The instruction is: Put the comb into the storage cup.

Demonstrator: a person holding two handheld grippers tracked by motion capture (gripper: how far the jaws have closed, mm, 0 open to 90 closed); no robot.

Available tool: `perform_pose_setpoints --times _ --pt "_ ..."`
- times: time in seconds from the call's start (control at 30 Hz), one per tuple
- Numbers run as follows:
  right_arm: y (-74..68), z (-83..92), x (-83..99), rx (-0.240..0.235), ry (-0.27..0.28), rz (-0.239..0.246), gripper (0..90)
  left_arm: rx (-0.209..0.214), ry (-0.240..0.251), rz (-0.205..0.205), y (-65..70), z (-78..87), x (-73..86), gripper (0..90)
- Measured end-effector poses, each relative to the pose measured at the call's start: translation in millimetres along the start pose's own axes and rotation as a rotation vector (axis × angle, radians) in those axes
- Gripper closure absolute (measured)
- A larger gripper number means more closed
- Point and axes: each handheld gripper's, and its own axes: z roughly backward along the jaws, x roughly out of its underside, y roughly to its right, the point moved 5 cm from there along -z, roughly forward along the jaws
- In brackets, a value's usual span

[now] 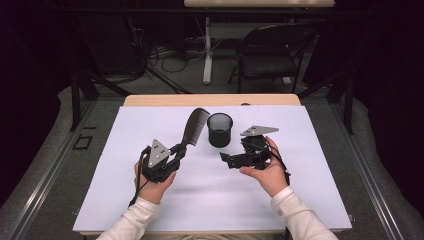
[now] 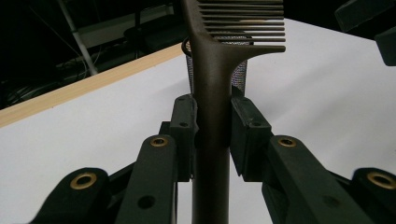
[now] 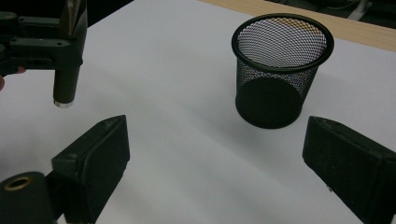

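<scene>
Comb [image 1: 195,125], dark plastic: held by its handle in the left tongs [image 2: 212,123], raised above the white tabletop [image 1: 150,200] beside the mesh pen cup [image 1: 220,129]. Likely light, stiff, smooth; handle suits gripping. Right tongs [image 3: 212,154] wide, empty.

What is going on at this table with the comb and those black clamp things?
A person holds a two-jaw gripper in each hand. The left gripper is clamped on the handle of a dark comb, lifted so its teeth end leans toward a black mesh cup standing upright on the white table. The right gripper is open and empty, beside the cup.
</scene>
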Motion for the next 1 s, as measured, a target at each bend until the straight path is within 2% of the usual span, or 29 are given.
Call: perform_pose_setpoints --times 0.17,0.23,0.43,0.63,1.0 --pt "-1.9 -3.5 -4.4 -0.010 0.007 0.005 10.1 0.001 0.001 0.003 -0.8 -0.1 0.0 72.7" --pt "-3.1 -4.3 -6.3 -0.019 0.013 -0.001 14.4 0.000 0.001 0.003 -1.0 -0.1 0.1 72.8" --pt "-4.1 -6.6 -11.9 -0.041 0.026 -0.007 15.8 -0.001 0.002 0.006 -1.0 -0.1 0.3 72.8" --pt "-7.5 -8.2 -18.0 -0.071 0.053 -0.015 23.0 0.000 0.000 0.011 -1.3 -1.3 1.2 72.7" --pt "-17.5 -13.0 -28.1 -0.141 0.082 -0.071 32.8 -0.005 -0.005 0.016 -2.6 -3.0 3.4 72.8"
